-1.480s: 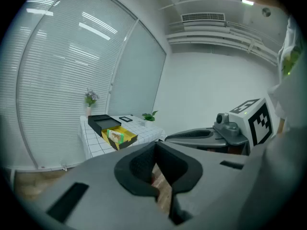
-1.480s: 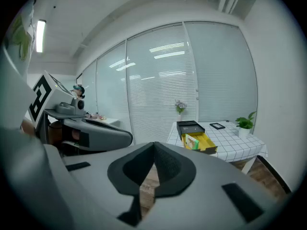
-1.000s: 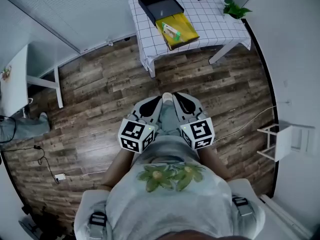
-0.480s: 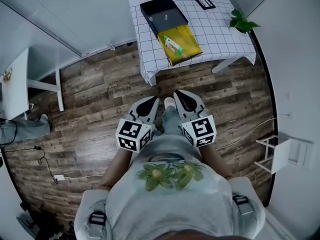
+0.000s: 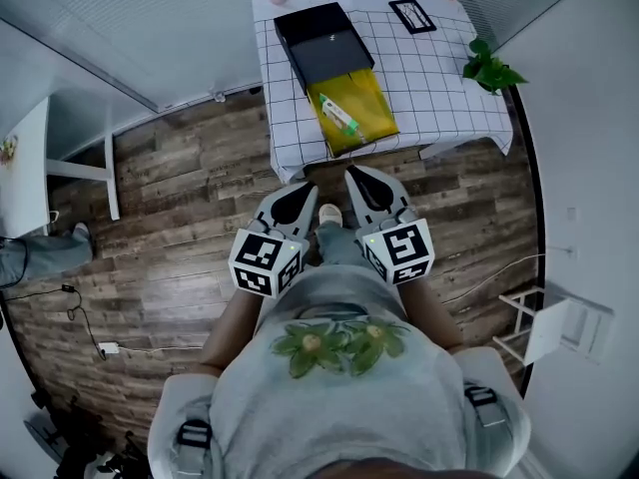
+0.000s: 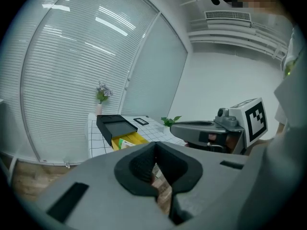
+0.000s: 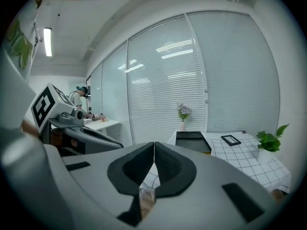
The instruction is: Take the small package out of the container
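Facing counter [image 5: 439,78] w/ left gripper [image 5: 303,192] & right gripper [image 5: 352,175] fingers clenched, empty; unopened, they could shove small package [image 5: 339,115] deeper into container [image 5: 377,120].

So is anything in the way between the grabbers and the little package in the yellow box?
Nothing visible is. The small package lies uncovered in the open yellow container, with the black box beyond it. The left gripper and right gripper, both shut and empty, are over the floor just short of the table.

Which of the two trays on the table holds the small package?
The yellow tray, the nearer one, with the small package lying in it; the black tray beyond it shows none.
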